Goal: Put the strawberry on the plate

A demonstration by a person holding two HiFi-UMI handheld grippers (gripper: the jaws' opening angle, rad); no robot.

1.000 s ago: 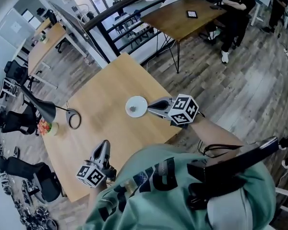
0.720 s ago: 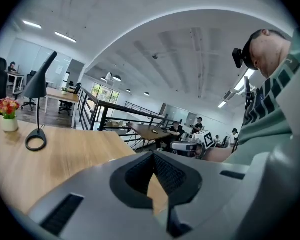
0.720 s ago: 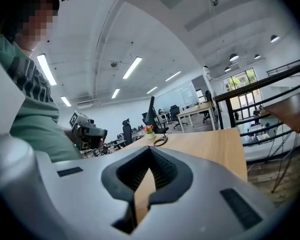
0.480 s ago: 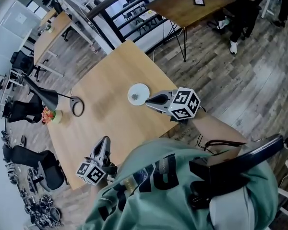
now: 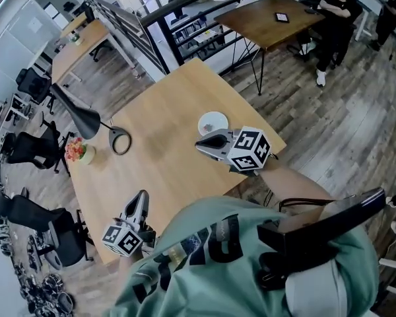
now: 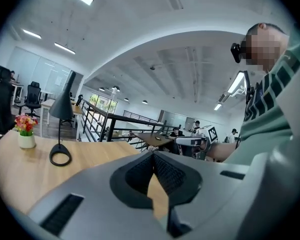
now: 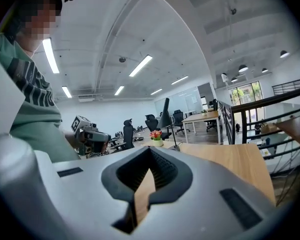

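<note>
Now the right gripper (image 5: 199,144), jaws pressed together and empty, has drawn back from the plate (image 5: 213,123). The left gripper (image 5: 141,198) is equally closed. The strawberry (image 5: 212,125) seems to lie on the plate, only a dim spot.

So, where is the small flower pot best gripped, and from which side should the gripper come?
Probably the white pot itself, taken level from the side with jaws across its round body. It stands upright, and the flowers spread over its rim, so coming from above would crush them. Keep clear of the lamp base beside it.
</note>
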